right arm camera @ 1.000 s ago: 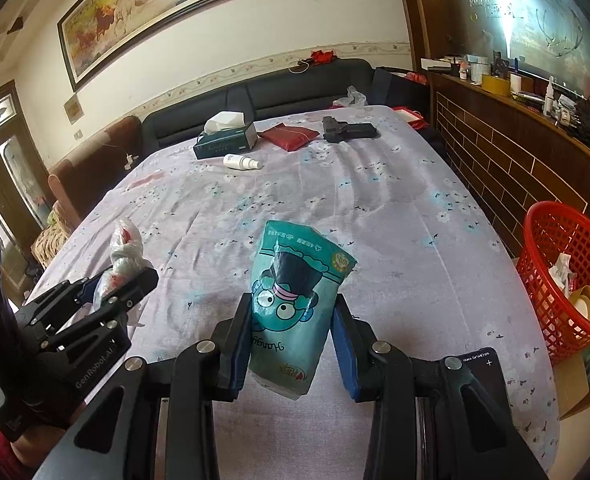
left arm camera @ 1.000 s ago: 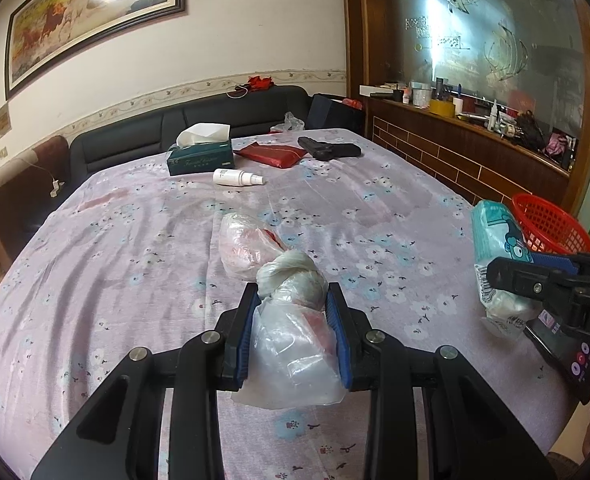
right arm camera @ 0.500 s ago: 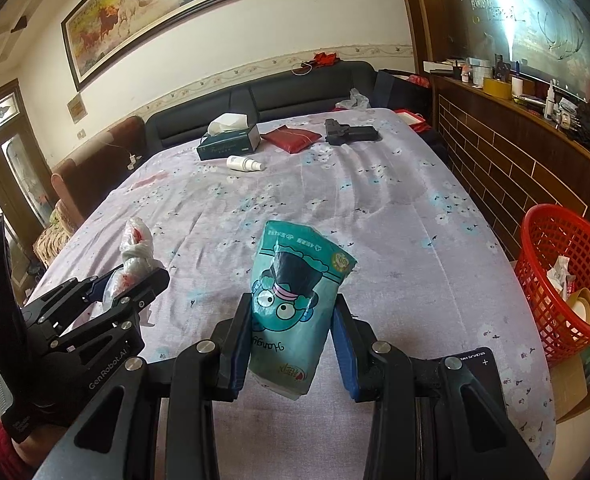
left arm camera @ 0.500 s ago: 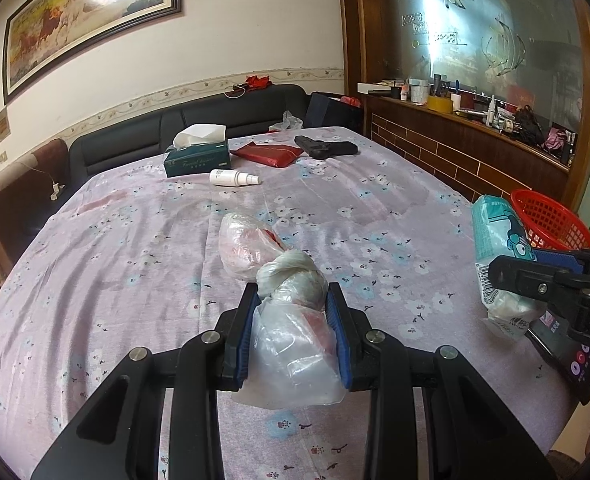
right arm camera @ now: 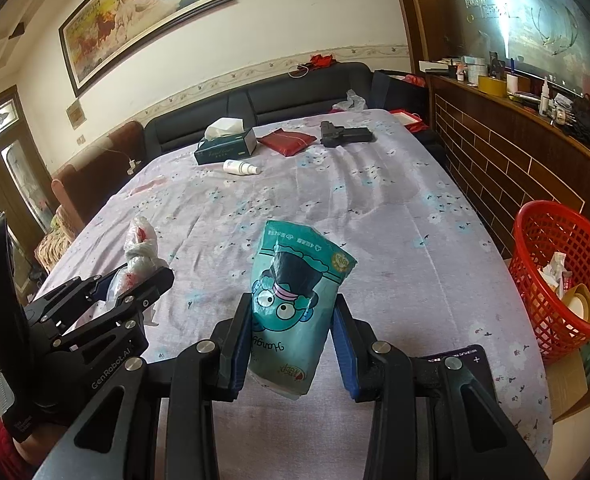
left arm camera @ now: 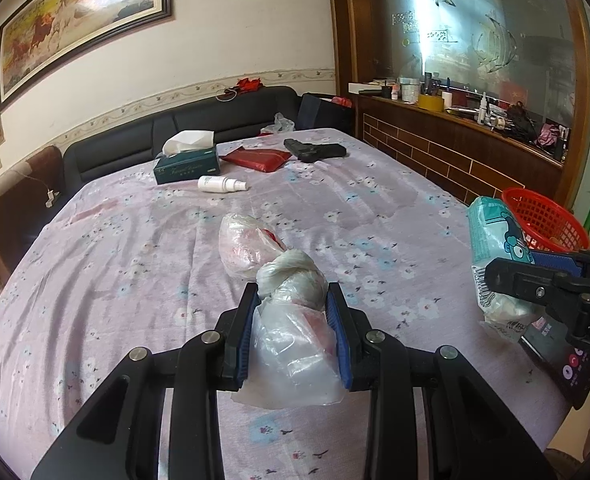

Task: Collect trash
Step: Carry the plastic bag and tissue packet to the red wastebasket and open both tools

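My left gripper (left arm camera: 293, 292) is shut on a knotted clear plastic bag (left arm camera: 295, 340) with red bits inside; its knot and far end stick out past the fingertips, above the flowered pink tablecloth (left arm camera: 135, 260). The right wrist view shows the same left gripper (right arm camera: 139, 280) and bag (right arm camera: 139, 248) at the left. My right gripper (right arm camera: 295, 304) is shut on a teal snack pouch (right arm camera: 299, 280) with a cartoon face, held upright over the table. The left wrist view has this right gripper (left arm camera: 507, 268) and pouch (left arm camera: 491, 236) at its right edge. A red mesh basket (right arm camera: 535, 240) with trash in it stands beside the table's right side.
At the table's far end lie a green tissue box (left arm camera: 187, 166), a white bottle (left arm camera: 221, 184), a red pouch (left arm camera: 257, 158) and a black pistol-shaped object (left arm camera: 315, 150). A phone (left arm camera: 555, 356) lies by the near right edge. A dark sofa sits behind and a wooden counter to the right.
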{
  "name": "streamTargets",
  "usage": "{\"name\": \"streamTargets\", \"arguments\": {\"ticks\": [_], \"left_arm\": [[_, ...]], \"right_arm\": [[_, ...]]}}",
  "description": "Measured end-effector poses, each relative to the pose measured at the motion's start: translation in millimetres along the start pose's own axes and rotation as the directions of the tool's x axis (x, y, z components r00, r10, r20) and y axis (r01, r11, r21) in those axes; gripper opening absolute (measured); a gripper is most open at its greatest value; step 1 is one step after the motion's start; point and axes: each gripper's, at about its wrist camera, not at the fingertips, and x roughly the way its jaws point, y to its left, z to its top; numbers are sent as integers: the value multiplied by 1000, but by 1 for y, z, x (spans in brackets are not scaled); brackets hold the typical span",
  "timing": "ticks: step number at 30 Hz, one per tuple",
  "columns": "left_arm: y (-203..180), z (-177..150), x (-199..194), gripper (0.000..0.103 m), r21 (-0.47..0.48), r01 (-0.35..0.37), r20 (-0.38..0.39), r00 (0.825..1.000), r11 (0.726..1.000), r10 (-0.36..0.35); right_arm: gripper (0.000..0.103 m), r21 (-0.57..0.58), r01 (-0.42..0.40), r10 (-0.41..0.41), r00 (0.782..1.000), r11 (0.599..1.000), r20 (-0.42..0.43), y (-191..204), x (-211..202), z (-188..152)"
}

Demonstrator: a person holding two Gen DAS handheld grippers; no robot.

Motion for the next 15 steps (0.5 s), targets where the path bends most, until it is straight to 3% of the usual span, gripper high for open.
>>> {"name": "streamTargets", "arguments": {"ticks": [4, 8, 12, 15], "left_arm": [[-12, 11, 0, 31, 16, 42, 1, 999, 999, -42], [-34, 31, -2, 31, 43, 132, 0, 991, 990, -132], [-68, 54, 4, 32, 61, 266, -36, 964, 962, -264], [-104, 71, 17, 32, 62, 379, -90, 924, 923, -373]], "right_arm": [[40, 23, -7, 6, 1000, 1000, 13, -12, -10, 3], [40, 84, 7, -11, 998, 996, 55, -44, -32, 11], [40, 161, 85, -104, 988, 983, 115, -95, -64, 17], [40, 240, 133, -168, 977, 962, 131, -140, -84, 19]]}}
